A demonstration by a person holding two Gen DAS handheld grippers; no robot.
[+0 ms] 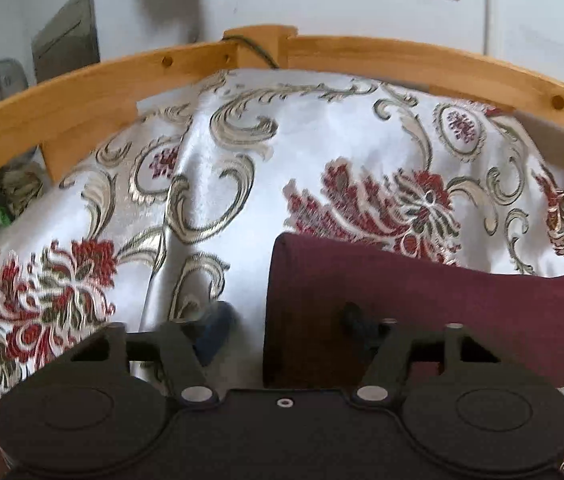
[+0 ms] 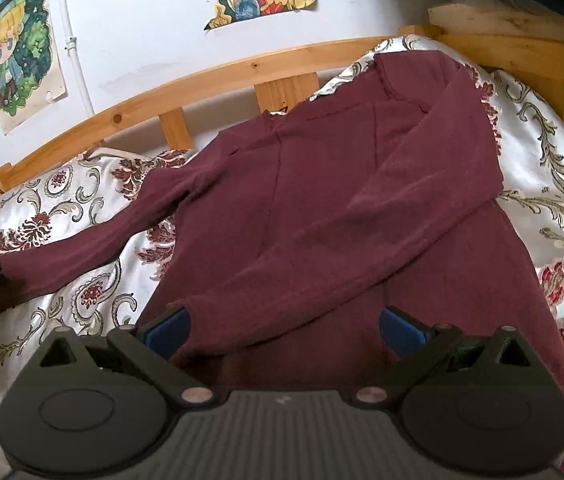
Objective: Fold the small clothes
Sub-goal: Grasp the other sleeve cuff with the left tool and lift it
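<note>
1. Work item: a maroon long-sleeved knit top (image 2: 322,200) lies flat on a white satin bedspread with red and gold floral pattern (image 1: 322,140). The bedspread covers a bed with a light wooden frame (image 1: 362,60).
2. Right claw (image 2: 284,332): released, blue pads spread wide, nothing between them. The body of the top lies directly ahead of and below this claw. One sleeve (image 2: 362,240) is already laid diagonally across the body, and its cuff ends just ahead of the claw's left-hand pad.
3. Left claw (image 1: 286,324): not gripping, jaws part open. The other sleeve (image 1: 402,300) runs in from the claw's right-hand side, and its cuff edge sits between the fingers. The right-hand finger overlaps the cloth. The left-hand pad stands apart from the cuff, with bare bedspread showing in the gap.
4. Handling, as judged:
   - The knit looks soft, light and limp, so it will not hold a shape and will drape from any grip point.
   - The satin beneath looks slippery, so a dragged sleeve may pull the whole top along with it.
5. Grip point, as judged: take the outstretched sleeve at the cuff and pinch both layers of the tube. Lift it clear of the bedspread before carrying it across the body.
</note>
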